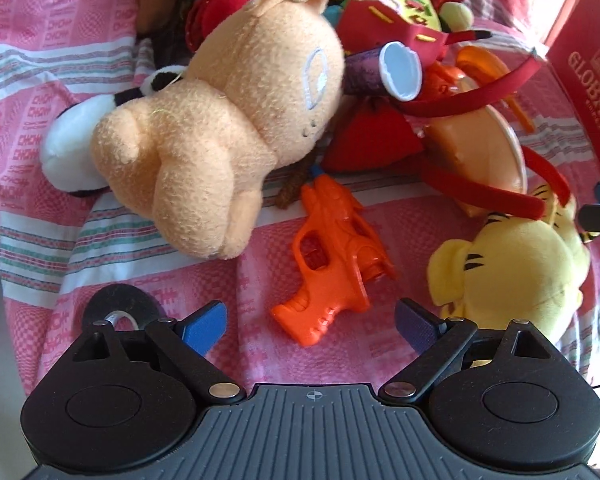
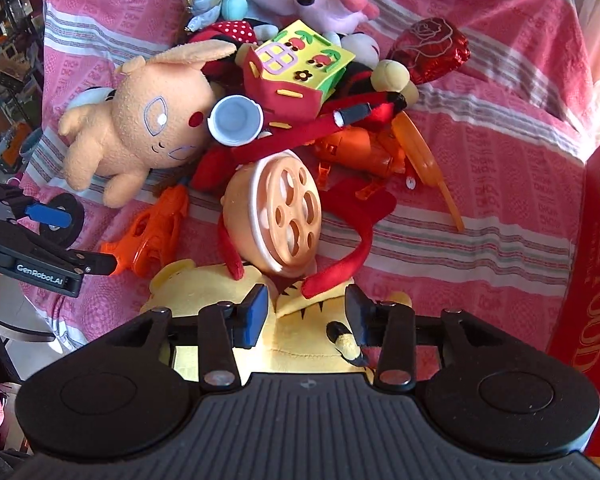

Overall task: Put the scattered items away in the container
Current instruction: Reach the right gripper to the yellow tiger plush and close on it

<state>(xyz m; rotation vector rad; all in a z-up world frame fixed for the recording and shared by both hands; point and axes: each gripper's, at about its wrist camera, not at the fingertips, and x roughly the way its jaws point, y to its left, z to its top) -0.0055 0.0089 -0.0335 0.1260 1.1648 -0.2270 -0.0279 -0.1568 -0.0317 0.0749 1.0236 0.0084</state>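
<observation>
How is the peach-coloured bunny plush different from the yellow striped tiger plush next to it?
The peach bunny plush is plain pale orange with stitched eyes and a red cheek spot; the yellow tiger plush has black stripes. The bunny lies stretched out at the pile's left edge, fully in view; the tiger lies nearest the camera, partly hidden behind the right gripper, whose jaws stand apart just over it. A red headband rests on the tiger, not on the bunny. Both are soft toys on the pink striped cloth.

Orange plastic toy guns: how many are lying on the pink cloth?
1. The orange plastic toy gun lies on the pink cloth, between the peach plush rabbit and the yellow plush tiger. Others may be hidden under the pile.
</observation>
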